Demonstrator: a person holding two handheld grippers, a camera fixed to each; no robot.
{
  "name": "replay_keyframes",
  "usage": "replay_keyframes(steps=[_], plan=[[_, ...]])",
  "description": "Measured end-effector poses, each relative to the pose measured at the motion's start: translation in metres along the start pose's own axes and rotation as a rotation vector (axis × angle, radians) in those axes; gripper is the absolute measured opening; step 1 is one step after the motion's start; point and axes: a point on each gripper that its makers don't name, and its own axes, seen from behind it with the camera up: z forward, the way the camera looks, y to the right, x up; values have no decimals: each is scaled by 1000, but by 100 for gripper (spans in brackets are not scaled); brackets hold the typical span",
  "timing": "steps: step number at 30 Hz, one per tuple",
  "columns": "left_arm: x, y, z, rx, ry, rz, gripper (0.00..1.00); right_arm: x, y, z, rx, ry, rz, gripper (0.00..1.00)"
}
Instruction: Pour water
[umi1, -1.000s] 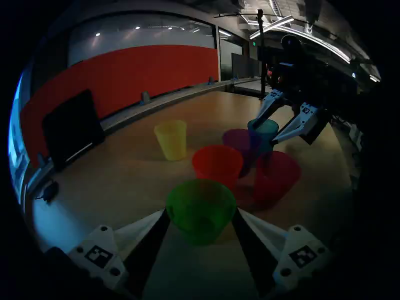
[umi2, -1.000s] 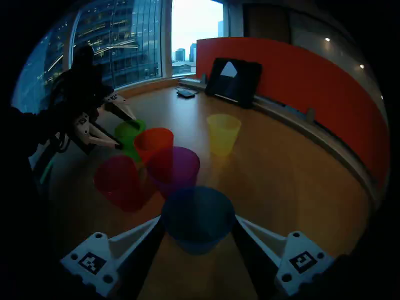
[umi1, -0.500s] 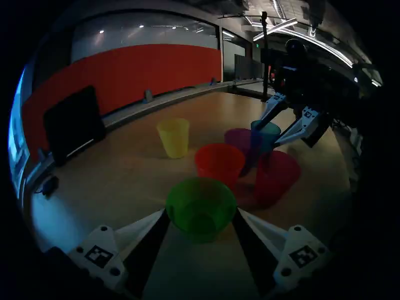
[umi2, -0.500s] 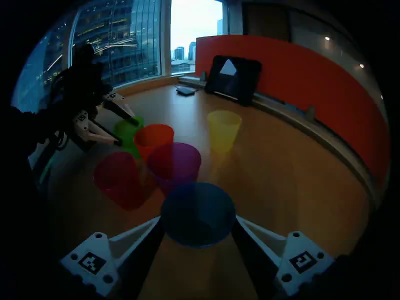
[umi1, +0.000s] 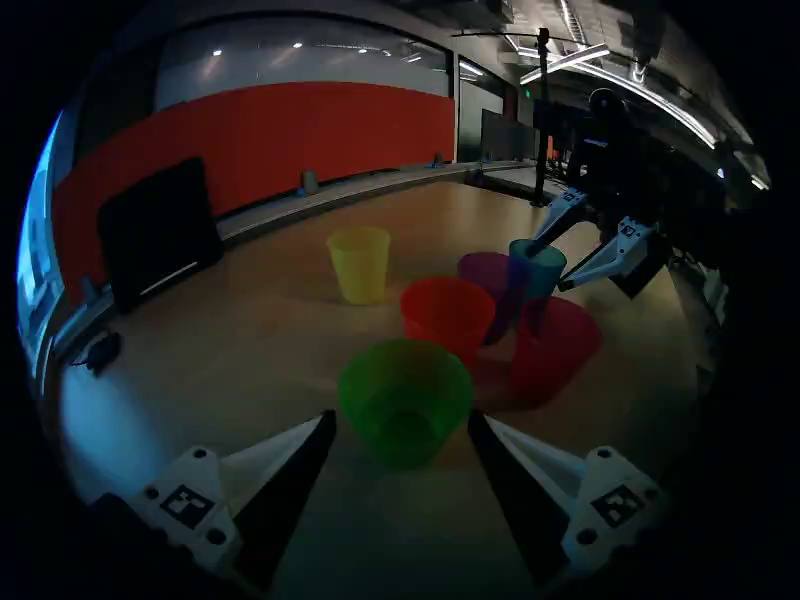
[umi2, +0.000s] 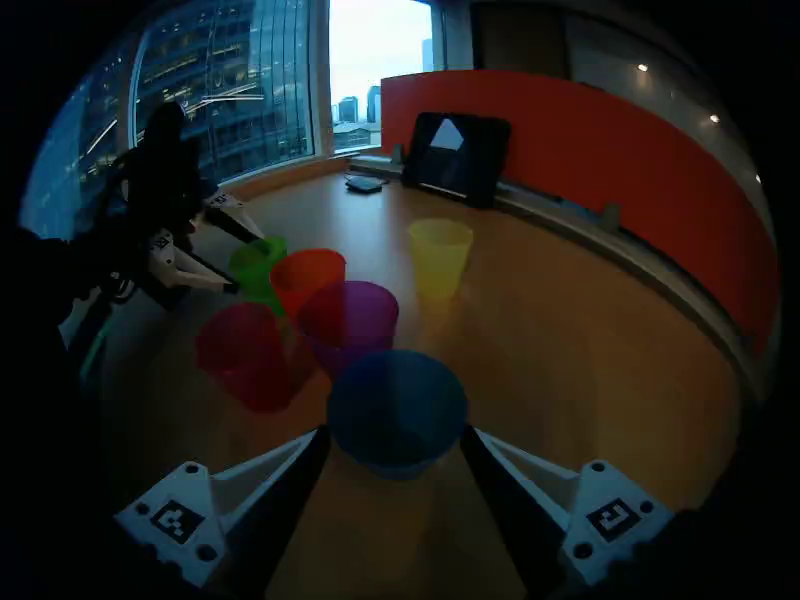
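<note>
So the left gripper (umi1: 400, 420) is pinching a green cup (umi1: 405, 395), with both fingers pressing on its sides, and the cup is sitting upright right in the middle of the left gripper view. The right gripper (umi2: 393, 432) is doing the same with a blue cup (umi2: 397, 405), both fingers squeezing it, also upright. From each camera the other gripper is showing up across the group of cups, with a dark figure holding it behind, so the two are facing each other. Four more cups are standing on the wooden table (umi1: 250, 330) between them. An orange cup (umi1: 447, 315) is sitting just past the green one, a purple cup (umi1: 487, 280) is sitting just beside the blue one, and a red cup (umi1: 550, 345) is standing off to the side of those two, close enough that they're overlapping in both views. A yellow cup (umi1: 360, 262) is standing apart from the bunch, over toward the red wall (umi1: 280, 130). A dark screen (umi1: 160, 235) is leaning against that wall at the table's edge, and big windows (umi2: 230, 90) are showing city buildings at the far end. Lighting is pretty dim, so honestly I can't tell whether there's any water in any of the cups.
</note>
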Motion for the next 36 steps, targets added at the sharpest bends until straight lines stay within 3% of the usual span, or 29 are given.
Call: replay_keyframes(steps=[18, 29, 36], plan=[[3, 3, -48, 95, 60, -20, 98, -15, -2, -43, -75, 53, 39, 100], [16, -10, -72, 182, 141, -64, 98, 3, 1, -65, -138, 149, 59, 100], [27, -25, -87, 263, 211, -86, 98, 27, 10, -80, -214, 254, 71, 100]])
